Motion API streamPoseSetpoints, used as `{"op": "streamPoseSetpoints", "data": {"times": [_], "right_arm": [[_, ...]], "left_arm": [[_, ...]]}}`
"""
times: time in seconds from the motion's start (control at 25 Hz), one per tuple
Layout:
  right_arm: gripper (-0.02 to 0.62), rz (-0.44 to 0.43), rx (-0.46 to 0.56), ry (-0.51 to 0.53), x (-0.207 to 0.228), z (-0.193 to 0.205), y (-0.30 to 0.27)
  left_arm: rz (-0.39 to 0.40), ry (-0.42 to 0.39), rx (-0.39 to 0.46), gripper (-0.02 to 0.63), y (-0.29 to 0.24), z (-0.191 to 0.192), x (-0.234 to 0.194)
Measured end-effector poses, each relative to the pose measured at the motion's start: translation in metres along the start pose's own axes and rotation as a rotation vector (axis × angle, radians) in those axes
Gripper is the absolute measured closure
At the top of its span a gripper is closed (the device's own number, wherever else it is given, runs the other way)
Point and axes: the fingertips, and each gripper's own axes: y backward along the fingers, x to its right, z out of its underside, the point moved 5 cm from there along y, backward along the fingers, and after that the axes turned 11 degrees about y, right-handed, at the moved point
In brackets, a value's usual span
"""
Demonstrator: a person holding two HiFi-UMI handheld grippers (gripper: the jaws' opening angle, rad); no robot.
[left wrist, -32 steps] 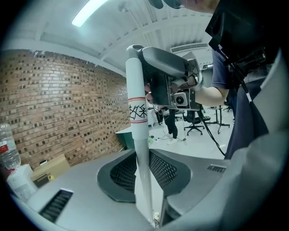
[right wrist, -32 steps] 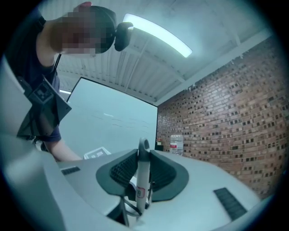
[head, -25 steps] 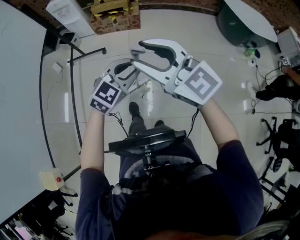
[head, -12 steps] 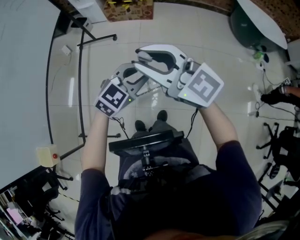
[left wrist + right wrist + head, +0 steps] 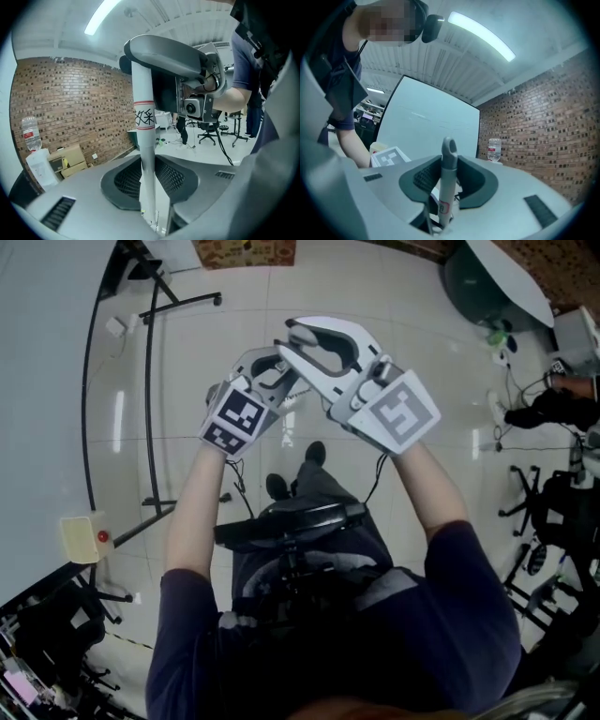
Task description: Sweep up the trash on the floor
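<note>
One pale broom handle [image 5: 144, 140] runs upright through both grippers. My left gripper [image 5: 147, 173] is shut on its white shaft, below a red band with writing. My right gripper [image 5: 447, 183] grips the grey top end of the handle [image 5: 448, 164], the part with a hanging hole. Its jaws have just been closing, with the handle between them. In the head view the right gripper [image 5: 286, 338] sits just above and beside the left gripper [image 5: 270, 371], over the tiled floor. The broom head and any trash are hidden.
A black-legged stand [image 5: 150, 381] and a white board [image 5: 37, 381] are at the left. A cardboard box [image 5: 244, 251] lies at the top. A green round table [image 5: 487, 277], office chairs [image 5: 553, 512] and cables are at the right. My shoes [image 5: 314, 454] are below the grippers.
The person has stepped across the floor, feet swapping places. The stand and the box have shifted in the view. Both grippers have travelled together, and the right jaws have closed onto the handle.
</note>
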Motion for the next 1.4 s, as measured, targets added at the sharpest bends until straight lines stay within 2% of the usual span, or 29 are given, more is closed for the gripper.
{"op": "streamPoseSetpoints", "data": {"times": [0.16,0.44,0.68,0.84,0.96,1.04,1.24,1.4], "right_arm": [[0.477,0.035,-0.071,0.012,-0.032,0.001,-0.013],[0.477,0.08,-0.142,-0.038,-0.054,0.02,-0.026],[0.479,0.093,-0.207,-0.108,-0.067,0.06,-0.026],[0.479,0.088,-0.24,-0.156,-0.072,0.089,-0.023],[0.479,0.122,-0.256,-0.204,-0.075,0.113,-0.02],[0.479,0.144,-0.269,-0.242,-0.074,0.13,-0.017],[0.479,0.114,-0.341,-0.291,-0.075,0.174,-0.007],[0.479,0.096,-0.372,-0.313,-0.065,0.202,-0.001]], "left_arm": [[0.007,0.01,-0.009,0.522,0.02,0.024,-0.003],[0.04,0.054,-0.047,0.522,0.027,0.056,-0.008],[0.078,0.102,-0.097,0.522,0.014,0.097,-0.005],[0.109,0.105,-0.159,0.522,-0.001,0.121,-0.001],[0.103,0.094,-0.183,0.522,-0.015,0.138,0.001],[0.09,0.125,-0.201,0.522,-0.027,0.151,0.003],[0.078,0.178,-0.246,0.522,-0.057,0.183,0.008],[0.088,0.174,-0.306,0.522,-0.083,0.197,0.006]]}}
